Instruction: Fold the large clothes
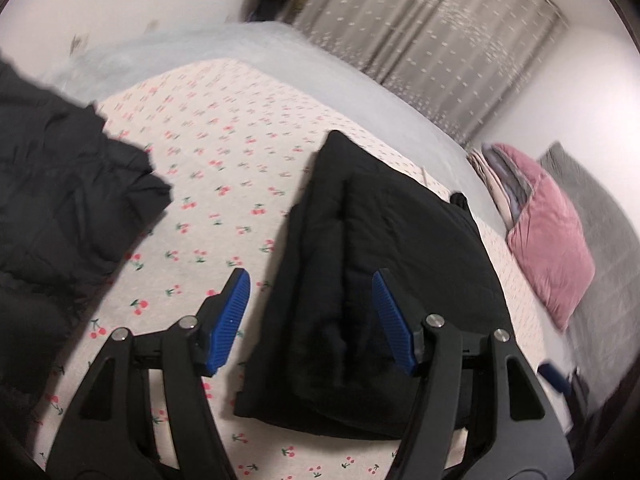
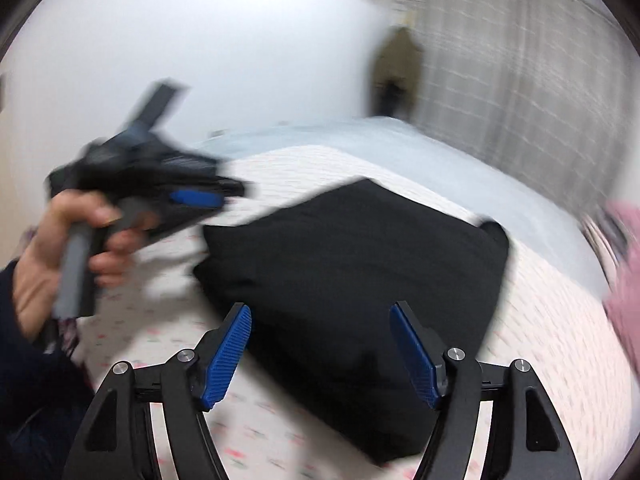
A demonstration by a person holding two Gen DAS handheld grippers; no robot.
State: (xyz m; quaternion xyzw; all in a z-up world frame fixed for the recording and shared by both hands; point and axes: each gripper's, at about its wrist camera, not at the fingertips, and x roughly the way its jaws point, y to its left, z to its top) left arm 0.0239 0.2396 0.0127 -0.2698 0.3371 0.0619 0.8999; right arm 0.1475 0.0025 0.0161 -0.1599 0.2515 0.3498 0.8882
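Note:
A folded black garment (image 1: 380,280) lies on the cherry-print bed sheet (image 1: 208,152). My left gripper (image 1: 310,280) is open and empty above its near end, one blue pad (image 1: 232,320) over the sheet and the other over the cloth. A second black padded garment (image 1: 60,200) lies crumpled at the left. In the blurred right wrist view the folded garment (image 2: 360,260) lies below my open, empty right gripper (image 2: 320,316). The left gripper (image 2: 160,196), held in a hand, shows at the left there.
A pale blue blanket (image 1: 280,52) lies at the bed's far side. A pink pillow (image 1: 548,236) and a grey cushion (image 1: 600,240) sit at the right. Grey curtains (image 1: 440,32) hang behind; a dark coat (image 2: 396,68) hangs in the corner.

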